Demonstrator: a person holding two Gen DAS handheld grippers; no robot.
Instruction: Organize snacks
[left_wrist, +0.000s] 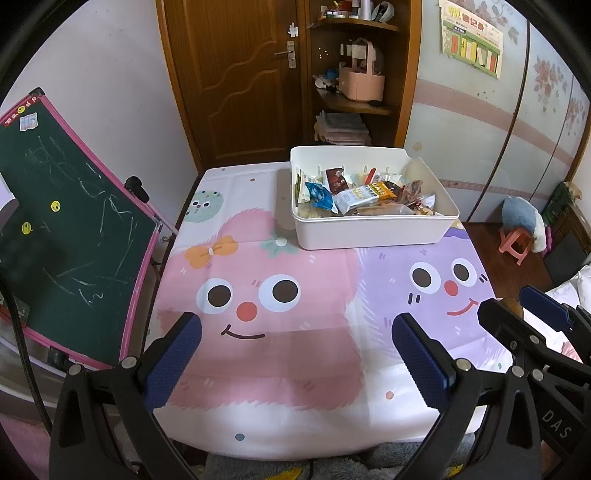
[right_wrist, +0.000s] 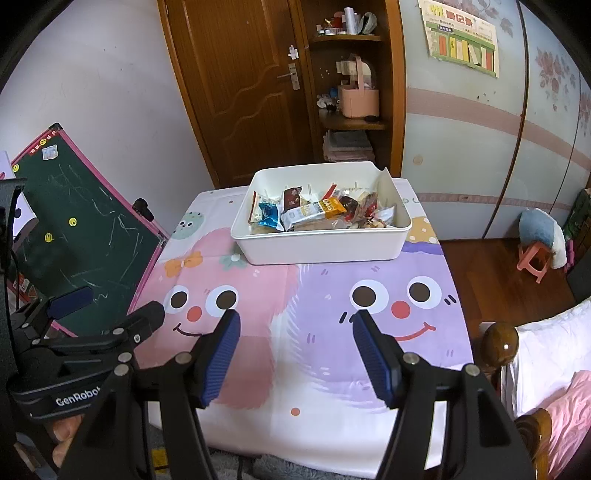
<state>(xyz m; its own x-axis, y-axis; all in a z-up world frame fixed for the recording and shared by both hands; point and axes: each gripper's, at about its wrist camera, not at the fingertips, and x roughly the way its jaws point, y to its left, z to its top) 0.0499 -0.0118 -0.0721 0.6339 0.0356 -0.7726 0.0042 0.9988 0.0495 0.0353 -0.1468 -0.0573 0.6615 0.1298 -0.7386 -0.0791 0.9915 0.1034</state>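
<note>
White plastic, the bin (left_wrist: 373, 230) is sitting at the far end of the cartoon-printed tablecloth (left_wrist: 280, 354), brimming with mixed snack packets (left_wrist: 354, 195) in blue, orange and brown wrappers. Left gripper (left_wrist: 295, 354) and right gripper (right_wrist: 295, 354) are hovering nearer, jaws gaping, gripping nothing.

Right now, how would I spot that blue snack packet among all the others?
Find the white bin at the far end of the cartoon tablecloth. Look in its left part, beside a dark brown wrapper. The blue packet is the only bright blue, crinkled one.
</note>
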